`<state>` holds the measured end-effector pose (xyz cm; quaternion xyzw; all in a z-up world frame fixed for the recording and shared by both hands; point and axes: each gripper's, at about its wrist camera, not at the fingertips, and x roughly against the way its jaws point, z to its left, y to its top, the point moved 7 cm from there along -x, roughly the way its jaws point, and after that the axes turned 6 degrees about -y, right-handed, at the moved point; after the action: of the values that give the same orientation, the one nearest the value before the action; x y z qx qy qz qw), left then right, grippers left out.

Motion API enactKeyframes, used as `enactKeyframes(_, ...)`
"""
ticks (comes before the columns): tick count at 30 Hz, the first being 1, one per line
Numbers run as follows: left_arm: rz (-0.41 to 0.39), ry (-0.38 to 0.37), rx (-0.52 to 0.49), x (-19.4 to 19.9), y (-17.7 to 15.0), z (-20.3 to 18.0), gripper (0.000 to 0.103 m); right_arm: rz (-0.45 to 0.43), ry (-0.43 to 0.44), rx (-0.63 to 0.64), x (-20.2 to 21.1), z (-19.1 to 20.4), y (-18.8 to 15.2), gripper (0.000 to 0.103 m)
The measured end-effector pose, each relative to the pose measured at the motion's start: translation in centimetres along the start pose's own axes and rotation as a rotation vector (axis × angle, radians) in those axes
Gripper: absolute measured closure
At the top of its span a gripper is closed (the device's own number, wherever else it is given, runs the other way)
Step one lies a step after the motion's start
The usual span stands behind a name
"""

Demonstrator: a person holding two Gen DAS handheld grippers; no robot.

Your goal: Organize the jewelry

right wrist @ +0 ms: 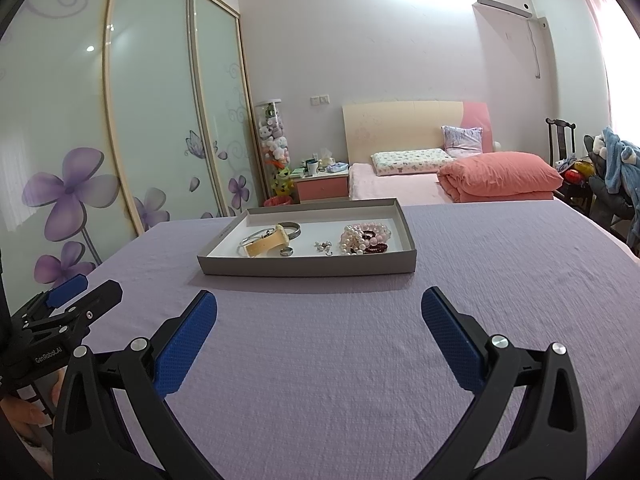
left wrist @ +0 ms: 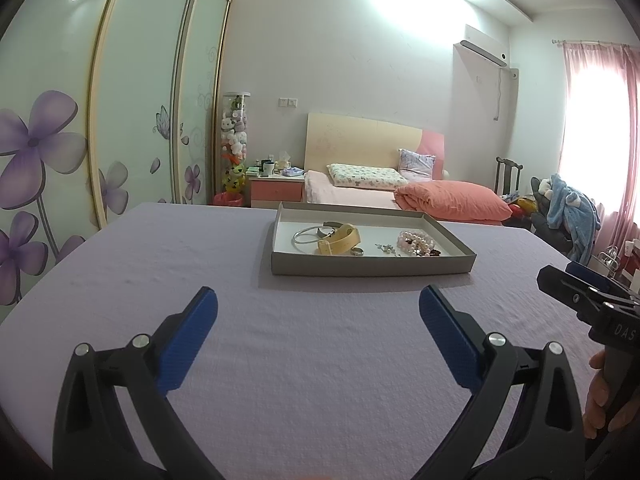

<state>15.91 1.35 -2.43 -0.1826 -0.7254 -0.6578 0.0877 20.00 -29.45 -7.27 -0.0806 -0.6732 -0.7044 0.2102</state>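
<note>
1. Lying inside a shallow grey cardboard tray with a white floor [left wrist: 372, 267] are all the jewelry pieces I can see: a thin silver bangle [left wrist: 307, 236], a cream-yellow watch strap [left wrist: 338, 240], a small dark metal ring [left wrist: 357, 252], some tiny pale earrings [left wrist: 386, 249] and a heap of pink and white pearl bracelets [left wrist: 416, 242]

2. This tray stands on the tabletop covered with a lilac textured cloth [left wrist: 160, 264], its long axis running left to right across both views

3. Both pairs of tongs, the left tongs [left wrist: 318, 308] and the right tongs [right wrist: 319, 308], hold their blue-padded fingers wide apart with nothing between them, above bare cloth

4. From both tongs the tray lies ahead, well apart; from the left it sits a little to the right, and from the right a little to the left, so neither hand is clearly nearer

5. Bangle, strap and ring are at the left part of the tray, nearer the left tongs; the pearls are at the right part, nearer the right tongs

6. My judgement: this scene fits jewelry already gathered into the tray, or jewelry waiting there to be sorted; I cannot tell which
</note>
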Motion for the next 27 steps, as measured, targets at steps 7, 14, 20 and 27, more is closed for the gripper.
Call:
enactKeyframes(7, 0.000, 0.000, 0.000, 0.00, 0.01, 0.00, 0.004, 0.000, 0.000, 0.001, 0.02, -0.05, -0.02, 0.002)
enactKeyframes(14, 0.001, -0.001, 0.000, -0.01, -0.01, -0.05, 0.004, -0.001, 0.001, 0.002, 0.06, -0.02, -0.03, 0.002)
enactKeyframes(20, -0.003, -0.001, -0.004, 0.05, 0.01, -0.26, 0.004, -0.002, 0.002, 0.001, 0.05, 0.08, 0.01, 0.002)
enactKeyframes(27, -0.014, 0.009, -0.016, 0.25, 0.33, -0.47, 0.004, -0.001, 0.005, 0.003, 0.04, 0.44, 0.29, 0.002)
